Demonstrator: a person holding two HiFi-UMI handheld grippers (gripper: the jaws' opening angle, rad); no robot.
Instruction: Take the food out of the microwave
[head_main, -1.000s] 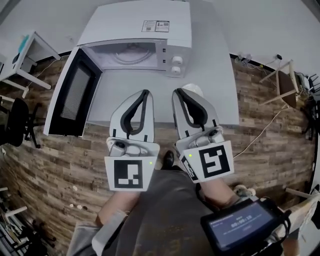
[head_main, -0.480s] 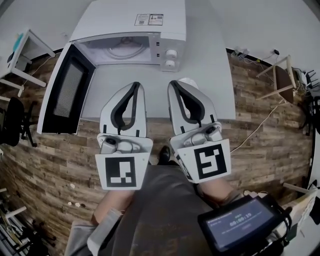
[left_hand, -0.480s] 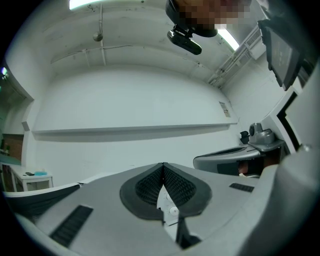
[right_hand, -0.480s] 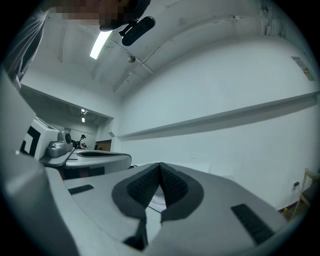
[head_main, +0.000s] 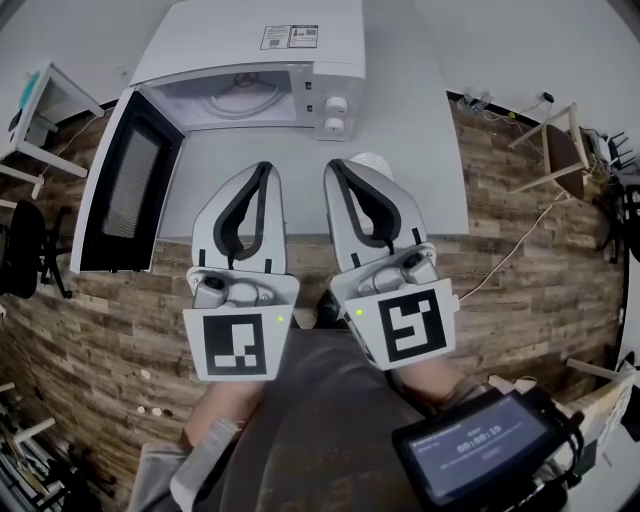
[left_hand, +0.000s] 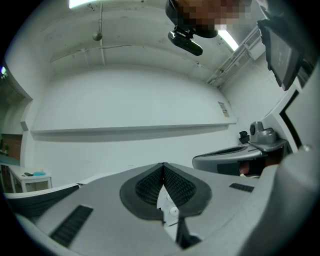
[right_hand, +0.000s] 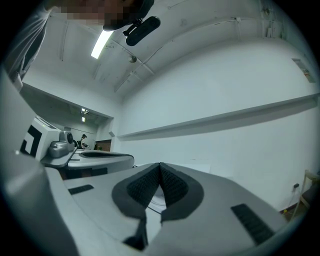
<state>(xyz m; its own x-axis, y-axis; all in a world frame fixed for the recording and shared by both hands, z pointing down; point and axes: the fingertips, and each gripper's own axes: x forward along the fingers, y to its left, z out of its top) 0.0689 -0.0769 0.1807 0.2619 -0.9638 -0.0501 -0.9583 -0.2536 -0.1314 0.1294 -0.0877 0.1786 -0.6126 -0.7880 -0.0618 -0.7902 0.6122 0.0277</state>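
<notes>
- The left tongs (head_main: 263, 168) and right tongs (head_main: 335, 165) are held side by side in front of the person, both pointing level and away from the body toward the microwave (head_main: 250, 45).
- Their tips lean toward each other, so the tips lie closer together than the rear ends. They do not touch.
- The tips reach over the near edge of the table (head_main: 420, 120), while the rear halves hang over the wood floor (head_main: 530, 250).
- Each tongs has its marker cube at the rear, the left cube (head_main: 240, 345) and the right cube (head_main: 410, 325), facing up at the head camera.
- The left forearm (head_main: 228, 408) runs back from its cube toward the body. The right one is mostly hidden behind its cube.
- In the left gripper view, the left tongs (left_hand: 163, 165) are closed, pads meeting at the tip with nothing between them. The right tongs (left_hand: 235, 157) show alongside.
- In the right gripper view, the right tongs (right_hand: 160, 165) are likewise closed and empty, with the left tongs (right_hand: 95, 159) beside them.
- The microwave stands at the far side of the table with its door (head_main: 125, 195) swung wide open to the left, exposing the pale cavity.
- A white round thing (head_main: 372, 162) sits on the table just past the right tongs' tip, largely hidden by them. I cannot tell whether it is the food.
- A screen (head_main: 480, 445) sits low at the right, near the person's lap.
</notes>
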